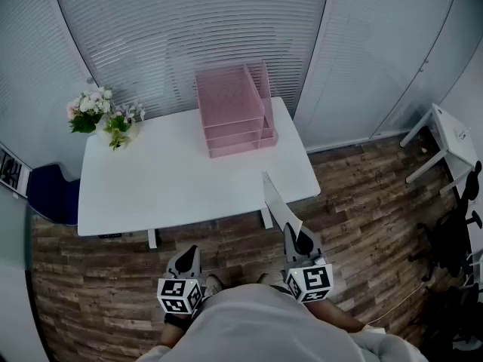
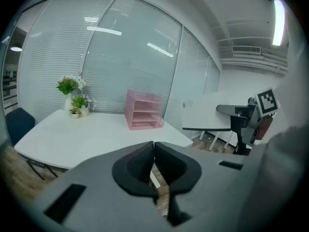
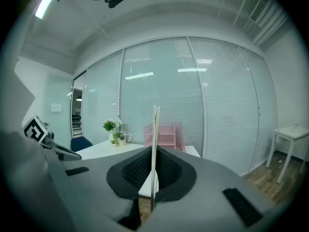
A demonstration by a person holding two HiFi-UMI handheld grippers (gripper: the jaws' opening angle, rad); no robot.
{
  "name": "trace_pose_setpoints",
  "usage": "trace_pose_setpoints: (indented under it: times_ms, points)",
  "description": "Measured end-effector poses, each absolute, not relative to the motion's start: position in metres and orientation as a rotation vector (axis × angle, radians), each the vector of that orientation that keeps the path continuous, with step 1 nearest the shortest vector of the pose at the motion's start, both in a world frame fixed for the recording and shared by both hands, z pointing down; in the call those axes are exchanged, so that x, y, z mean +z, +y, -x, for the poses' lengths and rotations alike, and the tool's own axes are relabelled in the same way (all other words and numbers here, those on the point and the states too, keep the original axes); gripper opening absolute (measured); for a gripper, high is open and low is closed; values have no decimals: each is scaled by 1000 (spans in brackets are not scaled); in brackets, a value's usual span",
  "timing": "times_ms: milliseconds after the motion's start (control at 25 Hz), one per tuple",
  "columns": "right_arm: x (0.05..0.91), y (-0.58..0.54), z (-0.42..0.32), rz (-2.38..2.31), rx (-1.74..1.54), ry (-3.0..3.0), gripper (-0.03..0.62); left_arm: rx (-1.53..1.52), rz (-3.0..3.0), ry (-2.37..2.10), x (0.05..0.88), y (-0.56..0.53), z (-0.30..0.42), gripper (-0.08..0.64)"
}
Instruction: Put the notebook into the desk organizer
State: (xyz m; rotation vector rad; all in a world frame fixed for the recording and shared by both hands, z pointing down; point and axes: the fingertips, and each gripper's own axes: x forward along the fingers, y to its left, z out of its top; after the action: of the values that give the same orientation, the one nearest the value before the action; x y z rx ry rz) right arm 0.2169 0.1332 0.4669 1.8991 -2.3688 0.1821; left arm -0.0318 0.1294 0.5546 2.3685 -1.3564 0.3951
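The desk organizer (image 3: 169, 135) is partly hidden behind the notebook (image 3: 155, 129); a black chair (image 1: 457, 232) is cut off at the edge.

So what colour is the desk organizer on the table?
Pink. The desk organizer stands on the white table, clearest in the head view.

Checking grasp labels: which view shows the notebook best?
Head view: the notebook shows its white cover, angled up from the right claw. The right gripper view shows it only edge-on, pinched between that claw's pads. In the left gripper view I cannot pick it out for sure.
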Motion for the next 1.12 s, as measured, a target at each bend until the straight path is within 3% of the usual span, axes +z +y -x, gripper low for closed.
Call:
trace_pose_setpoints:
  times_ms: [800,1120]
  points:
    - [456,123,-263,-1826,66,-2447,18,368,-2284,-1416,567,157,-19,9]
    - [444,56,-243,-1852,14,-2435,18,348,-2221,-1392,600,124,13,9]
